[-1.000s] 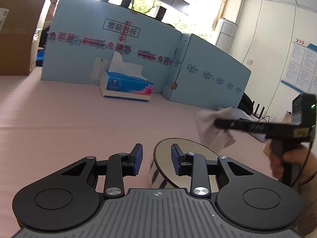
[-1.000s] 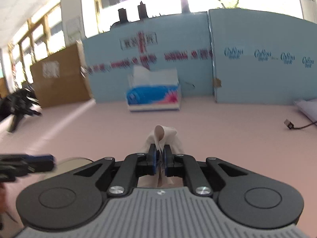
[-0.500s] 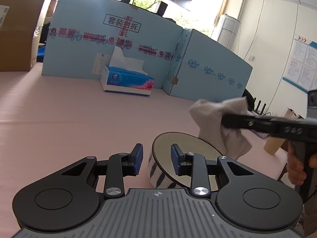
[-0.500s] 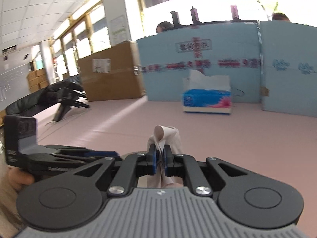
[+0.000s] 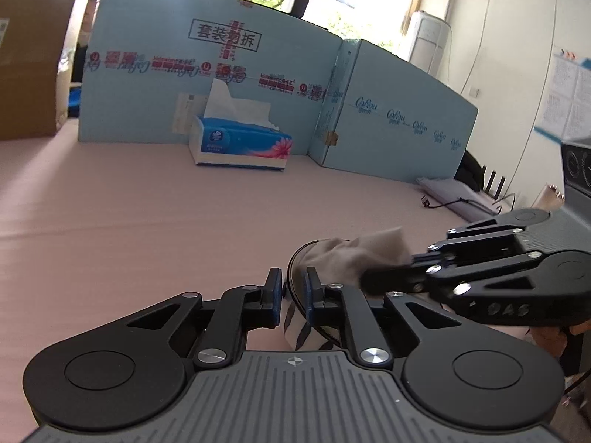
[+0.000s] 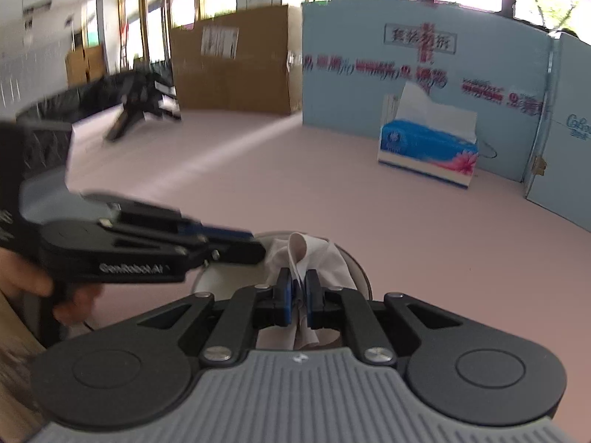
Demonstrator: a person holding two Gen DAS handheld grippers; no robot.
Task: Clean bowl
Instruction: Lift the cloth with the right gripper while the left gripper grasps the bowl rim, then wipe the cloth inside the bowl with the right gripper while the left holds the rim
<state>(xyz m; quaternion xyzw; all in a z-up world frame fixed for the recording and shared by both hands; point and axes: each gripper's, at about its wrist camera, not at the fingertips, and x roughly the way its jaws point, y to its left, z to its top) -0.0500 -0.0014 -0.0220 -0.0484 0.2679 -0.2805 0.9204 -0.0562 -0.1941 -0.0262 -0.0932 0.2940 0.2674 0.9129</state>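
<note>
Left gripper (image 5: 291,297): nearest in the left wrist view; its jaws have just been closing, and the bowl's near wall stands between the pads, which look pressed to it from inside and outside.
Bowl (image 5: 295,326): on the pink table (image 5: 147,229), directly ahead of the left gripper; striped outer wall, pale inside, its far half hidden under the cloth.
Right gripper (image 6: 298,291): clenched on the grey cloth (image 6: 317,254), which bunches out ahead of the fingers; seen from the left wrist camera, the gripper comes in from the right with the wad over the bowl's opening.
Step in hand: judged to be the start of the wipe, one hand bracing the bowl while the other brings the cloth inside.
Doing it well: the left grip should hold the rim firmly so the bowl does not slide or tip; the cloth wad, not the hard fingertips, should meet the inner wall, sweeping round and down to the base.
Risk: the two grippers work close together at the rim and could knock each other.
Farther off: a tissue box (image 5: 240,144) well behind the bowl, in front of blue cardboard panels (image 5: 207,85).
</note>
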